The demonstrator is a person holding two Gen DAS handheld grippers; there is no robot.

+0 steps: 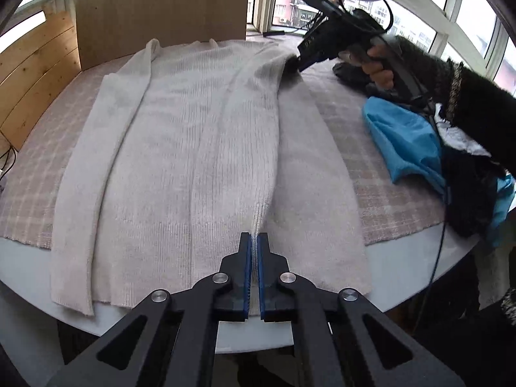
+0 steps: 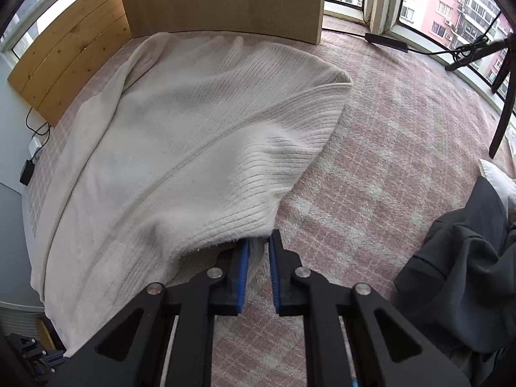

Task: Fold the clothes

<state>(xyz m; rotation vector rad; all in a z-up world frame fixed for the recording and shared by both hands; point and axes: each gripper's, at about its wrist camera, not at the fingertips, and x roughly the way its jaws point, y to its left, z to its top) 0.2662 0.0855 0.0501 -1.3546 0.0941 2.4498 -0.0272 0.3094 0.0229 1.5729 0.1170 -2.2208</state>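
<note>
My left wrist view looks steeply down along the cream cardigan (image 1: 193,148); my right views its shoulder closely, sharing it.

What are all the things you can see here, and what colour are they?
cardigan: one, cream knit, spread flat on the cloth
checked cloth: one, pink and white, covering the table top
blue garment: one, bright blue, in the pile at the right edge
dark garment: one, grey, crumpled on the cloth to the right
wooden board: one, light brown, upright behind the cardigan
windows: several, showing pink buildings outside
left gripper: one, black with blue pads, jaws pinching the cardigan's near hem
right gripper: one, black with blue pads, jaws on a fold at the cardigan's far right
hand: one, holding the right gripper's handle
sleeve: one, dark and fuzzy
</note>
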